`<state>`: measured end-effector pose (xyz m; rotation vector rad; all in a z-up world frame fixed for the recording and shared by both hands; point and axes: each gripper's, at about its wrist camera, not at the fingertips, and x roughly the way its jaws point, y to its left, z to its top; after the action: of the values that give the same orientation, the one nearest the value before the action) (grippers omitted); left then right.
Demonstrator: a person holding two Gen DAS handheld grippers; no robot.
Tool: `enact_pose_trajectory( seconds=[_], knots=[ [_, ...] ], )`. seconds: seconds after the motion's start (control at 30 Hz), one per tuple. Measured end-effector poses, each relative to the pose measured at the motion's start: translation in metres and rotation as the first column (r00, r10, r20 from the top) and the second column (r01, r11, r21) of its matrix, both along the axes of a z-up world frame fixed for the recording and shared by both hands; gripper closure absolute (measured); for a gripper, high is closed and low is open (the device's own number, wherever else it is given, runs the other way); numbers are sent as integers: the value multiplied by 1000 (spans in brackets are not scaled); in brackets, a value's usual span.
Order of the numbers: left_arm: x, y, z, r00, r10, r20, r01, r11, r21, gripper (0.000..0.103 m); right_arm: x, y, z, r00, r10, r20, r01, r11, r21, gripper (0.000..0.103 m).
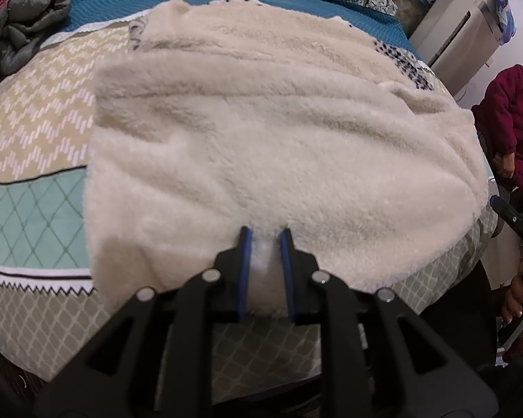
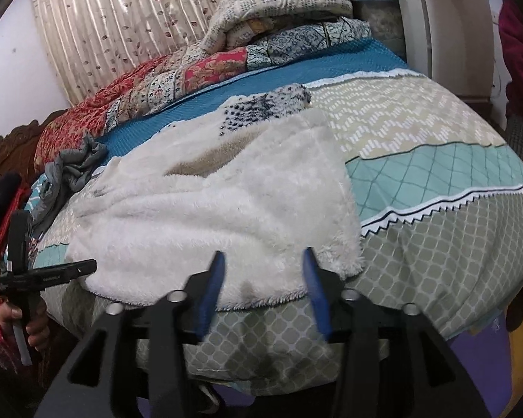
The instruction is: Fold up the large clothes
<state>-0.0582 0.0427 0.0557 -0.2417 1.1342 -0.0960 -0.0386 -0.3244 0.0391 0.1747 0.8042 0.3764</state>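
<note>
Your left gripper [image 1: 265, 235]: pinching the fleece garment's [image 1: 261, 139] near edge
Your right gripper [image 2: 263, 257]: jaws apart, over the hem

The cream fleece garment [image 1: 261, 139] is thick, fuzzy cloth with a matt pile; the patterned cotton bedsheet [image 1: 35, 111] beneath looks smooth and flat-woven; the left tool [image 1: 265, 235] has matt black plastic arms, blue rubbery pads and shiny metal pins; the pleated beige curtain [image 2: 115, 24] is glossy satin.
</note>
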Motion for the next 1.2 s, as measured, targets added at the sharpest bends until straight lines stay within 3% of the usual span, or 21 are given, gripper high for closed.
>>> enact_pose_trajectory(
  seconds=[0.13, 0.23, 0.3, 0.37, 0.43, 0.53, 0.8, 0.93, 1.0, 1.1, 1.2],
  knots=[
    [-2, 0, 15, 999, 4, 42, -3, 1000, -24, 84, -2, 4, 3, 1000, 3, 20, -2, 1000, -19, 55],
    [-3, -2, 24, 996, 6, 89, -4, 1000, -18, 66, -4, 6, 8, 999, 11, 43, -10, 1000, -12, 55],
    [-1, -7, 14, 998, -13, 55, 12, 1000, 7, 65, -3, 10, 7, 998, 28, 47, -27, 999, -32, 55],
    [1, -11, -3, 999, -32, -5, 32, 999, 29, 65, 7, 13, -12, 999, 21, -43, -24, 996, -89, 55],
    [-1, -15, -8, 999, -45, 11, 45, 997, 58, 64, 19, 8, -42, 983, -6, -184, -16, 993, -118, 55],
    [-2, -17, -5, 999, -46, 11, 45, 997, 67, 64, 21, -5, -41, 980, -2, -197, -3, 1000, -23, 55],
    [-1, -13, 15, 999, -33, 33, 31, 999, 38, 64, 17, -3, -41, 984, -2, -178, -7, 999, -50, 55],
    [-5, -8, 33, 997, -18, 81, 17, 1000, 21, 64, -6, -14, -13, 999, -19, -50, 21, 1000, 23, 55],
    [-7, -4, 37, 995, -20, 98, 18, 1000, 14, 63, -16, -15, -5, 1000, -26, -8, 26, 1000, 5, 55],
    [-3, -2, 28, 997, -27, 71, 26, 1000, 14, 63, -18, -15, 1, 1000, -25, 13, 25, 1000, 10, 55],
    [4, -1, 4, 1000, -14, -5, 14, 1000, 6, 63, -7, -9, -2, 1000, -30, -6, 30, 1000, -4, 55]
  ],
)
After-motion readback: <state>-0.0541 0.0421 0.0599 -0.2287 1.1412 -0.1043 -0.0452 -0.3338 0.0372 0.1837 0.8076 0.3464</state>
